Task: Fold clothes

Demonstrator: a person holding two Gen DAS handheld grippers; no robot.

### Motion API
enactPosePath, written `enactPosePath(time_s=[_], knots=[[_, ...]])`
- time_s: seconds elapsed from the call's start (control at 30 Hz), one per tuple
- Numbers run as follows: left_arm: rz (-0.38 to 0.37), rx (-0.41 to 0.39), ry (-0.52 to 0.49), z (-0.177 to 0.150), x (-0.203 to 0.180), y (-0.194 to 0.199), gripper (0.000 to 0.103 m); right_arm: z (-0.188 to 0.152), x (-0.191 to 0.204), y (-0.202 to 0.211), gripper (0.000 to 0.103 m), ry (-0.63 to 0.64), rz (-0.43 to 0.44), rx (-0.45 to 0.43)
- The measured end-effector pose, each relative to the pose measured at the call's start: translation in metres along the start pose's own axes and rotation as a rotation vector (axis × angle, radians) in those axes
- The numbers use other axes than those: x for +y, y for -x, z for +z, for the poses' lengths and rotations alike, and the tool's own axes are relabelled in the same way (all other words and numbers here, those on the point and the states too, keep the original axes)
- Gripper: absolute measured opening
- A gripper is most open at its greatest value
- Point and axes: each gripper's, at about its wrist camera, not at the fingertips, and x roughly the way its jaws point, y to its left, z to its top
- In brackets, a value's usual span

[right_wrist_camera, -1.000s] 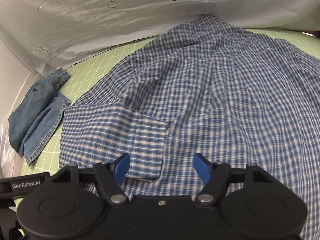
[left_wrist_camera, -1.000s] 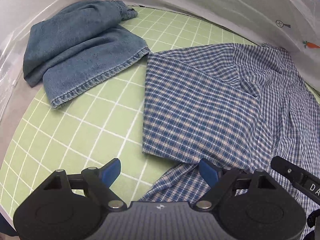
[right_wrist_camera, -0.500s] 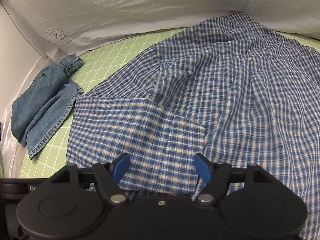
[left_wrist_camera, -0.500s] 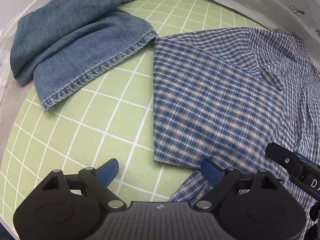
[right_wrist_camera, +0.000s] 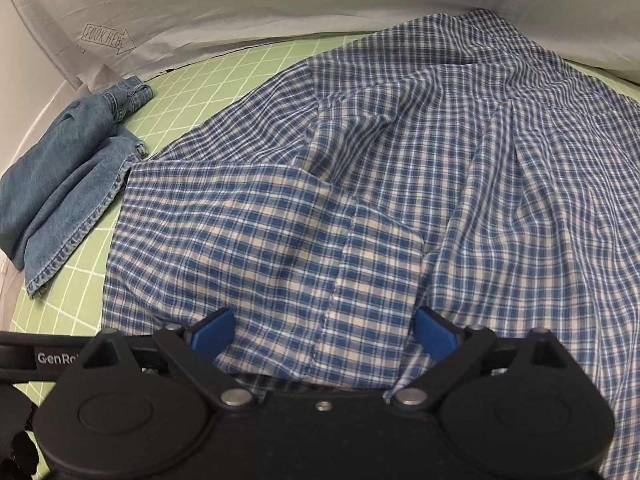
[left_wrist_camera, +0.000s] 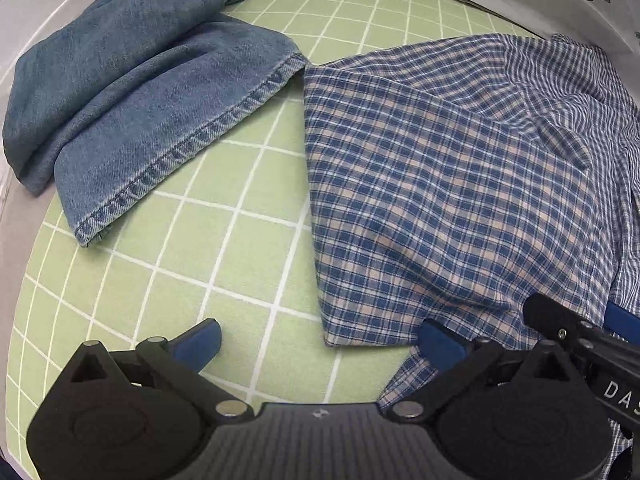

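This looks like a staged recording bench, not a lived-in home. A green cutting mat (left_wrist_camera: 248, 216) with a white grid covers the worktop, and a crinkled white sheet (right_wrist_camera: 280, 4) printed with carrots, small symbols and a "LOOK HERE" arrow serves as backdrop. Folded jeans (left_wrist_camera: 132, 80) and a plaid shirt (right_wrist_camera: 400, 200) lie on the mat.

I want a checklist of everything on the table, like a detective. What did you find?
Surface: green grid mat, flat, partly covered.
Job's things: plaid shirt spread out, one flap folded over; folded jeans beside it, edge meeting the shirt's corner.
Clutter: nothing seen.
Grippers: left gripper opening over the shirt's near corner, gripping nothing; right gripper opening, fold between its pads, not pinched.
Cables: nothing seen.
Surroundings: white printed sheet behind the mat.
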Motion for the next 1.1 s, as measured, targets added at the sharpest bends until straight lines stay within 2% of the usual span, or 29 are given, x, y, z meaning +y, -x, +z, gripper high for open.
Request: enactPosePath(time_s=[0.03,0.13,0.2,0.43,0.67,0.83,0.93,1.1], knots=[[-0.001,0.0,0.001,0.0,0.0,0.0,0.103,0.0,-0.001,0.002,0.066,0.003,0.007,-0.008],[0.0,0.003,0.003,0.0,0.0,0.001,0.103,0.002,-0.003,0.007,0.035,0.015,0.05,-0.012],[0.004,0.004,0.011,0.0,0.002,0.001,0.103,0.002,-0.003,0.012,0.027,0.034,0.077,-0.016],[-0.032,-0.093,0.01,-0.001,-0.005,0.031,0.102,0.001,-0.01,0.057,0.025,0.045,0.133,-0.138],[-0.08,-0.19,-0.021,-0.004,-0.03,0.07,0.103,0.001,-0.047,0.096,0.025,-0.008,0.062,-0.255],[-0.144,-0.23,-0.031,-0.014,-0.057,0.085,0.103,0.003,-0.104,0.113,0.025,-0.106,-0.022,-0.31],[-0.113,-0.254,-0.052,-0.017,-0.076,0.092,0.103,0.002,-0.148,0.115,0.025,-0.174,-0.069,-0.314],[-0.077,-0.266,-0.039,-0.014,-0.102,0.096,0.103,0.011,-0.222,0.103,0.024,-0.252,-0.09,-0.289]])
